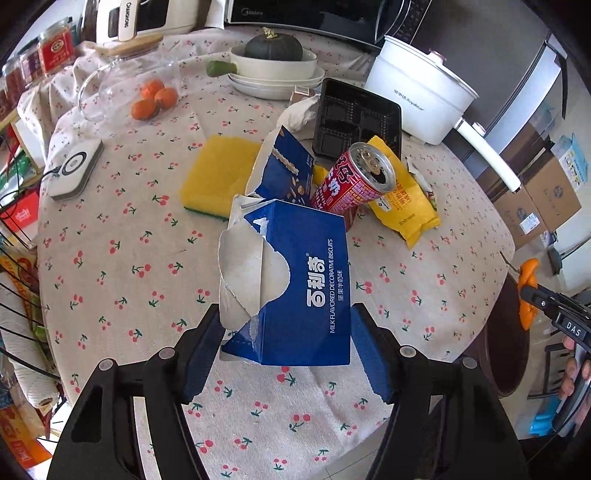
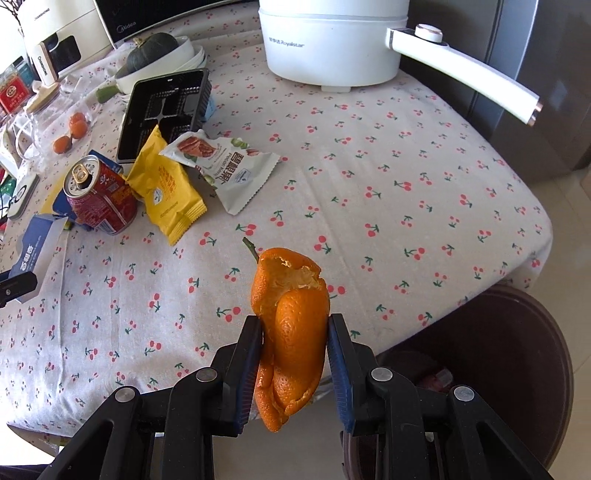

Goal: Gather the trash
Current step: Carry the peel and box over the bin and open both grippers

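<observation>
Above cherry-print cloth (image 2: 369, 166), left tool (image 1: 288, 336) pinches torn cardboard box (image 1: 295, 280); right tool (image 2: 294, 354) pinches curled orange peel (image 2: 291, 325).

Midea microwave (image 1: 306, 14); Royalstar pot (image 2: 332, 40)

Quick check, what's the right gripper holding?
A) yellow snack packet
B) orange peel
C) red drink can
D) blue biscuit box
B: the right gripper is clamped on the orange peel, while the red drink can and yellow snack packet lie on the table and the blue biscuit box sits in the left gripper.
</observation>
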`<state>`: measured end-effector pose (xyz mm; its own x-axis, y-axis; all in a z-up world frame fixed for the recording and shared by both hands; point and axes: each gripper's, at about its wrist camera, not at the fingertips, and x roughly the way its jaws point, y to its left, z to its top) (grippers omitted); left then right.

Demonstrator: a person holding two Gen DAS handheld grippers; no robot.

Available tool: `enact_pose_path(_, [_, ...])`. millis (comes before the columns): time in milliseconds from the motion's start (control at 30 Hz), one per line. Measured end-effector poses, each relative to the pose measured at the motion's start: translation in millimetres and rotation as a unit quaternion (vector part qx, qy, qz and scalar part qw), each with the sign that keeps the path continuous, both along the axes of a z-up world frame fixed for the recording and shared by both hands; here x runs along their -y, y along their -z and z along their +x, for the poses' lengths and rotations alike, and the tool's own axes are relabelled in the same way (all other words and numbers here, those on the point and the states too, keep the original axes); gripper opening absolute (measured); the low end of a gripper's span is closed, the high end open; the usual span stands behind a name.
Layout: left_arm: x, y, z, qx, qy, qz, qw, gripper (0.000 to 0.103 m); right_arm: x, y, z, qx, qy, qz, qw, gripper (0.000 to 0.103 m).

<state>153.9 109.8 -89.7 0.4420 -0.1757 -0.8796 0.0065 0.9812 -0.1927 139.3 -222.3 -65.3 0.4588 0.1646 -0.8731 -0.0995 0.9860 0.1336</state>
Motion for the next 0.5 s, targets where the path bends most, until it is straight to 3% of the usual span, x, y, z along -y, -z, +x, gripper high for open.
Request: enact_pose_path(500, [68.9, -20.6, -17.1, 0.024, 0.077, -0.017, 0.9966, 0.071, 50.3, -6.0, -25.0, 0.005, 0.036, 0.012, 0.999, 0.031])
